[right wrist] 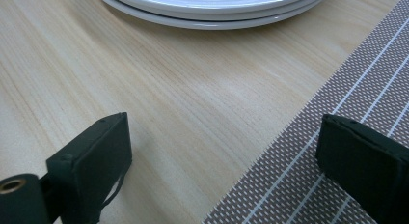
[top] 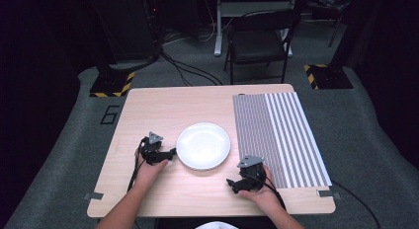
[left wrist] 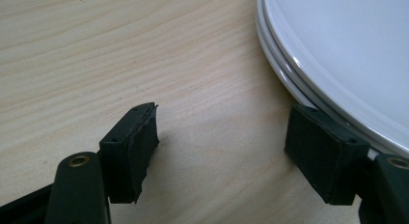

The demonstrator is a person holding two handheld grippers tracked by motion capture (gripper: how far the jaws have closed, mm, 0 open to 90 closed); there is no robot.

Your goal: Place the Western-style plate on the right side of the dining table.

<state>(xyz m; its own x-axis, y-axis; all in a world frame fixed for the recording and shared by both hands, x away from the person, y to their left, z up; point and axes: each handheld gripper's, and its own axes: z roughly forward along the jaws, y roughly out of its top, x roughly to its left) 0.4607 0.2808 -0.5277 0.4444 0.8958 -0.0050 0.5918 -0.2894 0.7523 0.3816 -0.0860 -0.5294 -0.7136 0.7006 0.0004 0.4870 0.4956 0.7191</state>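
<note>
Both grippers rested on the table, jaws apart.

The right gripper [top: 237,183] is held nearest, by the mat [top: 276,135]; the left gripper [top: 165,154] beside the plates [top: 203,145]. Two stacked rims are resolved in the gripper views.

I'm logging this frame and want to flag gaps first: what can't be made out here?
- Plates: both gripper views show stacked rims, but the frame edges cut the stack off, so the count is uncertain.
- Left gripper: in the high view it's too small to tell whether it touches the plate rim.
- Striped placemat: the right gripper view's edge crops it.
- Chair: dim, its details unclear.
</note>
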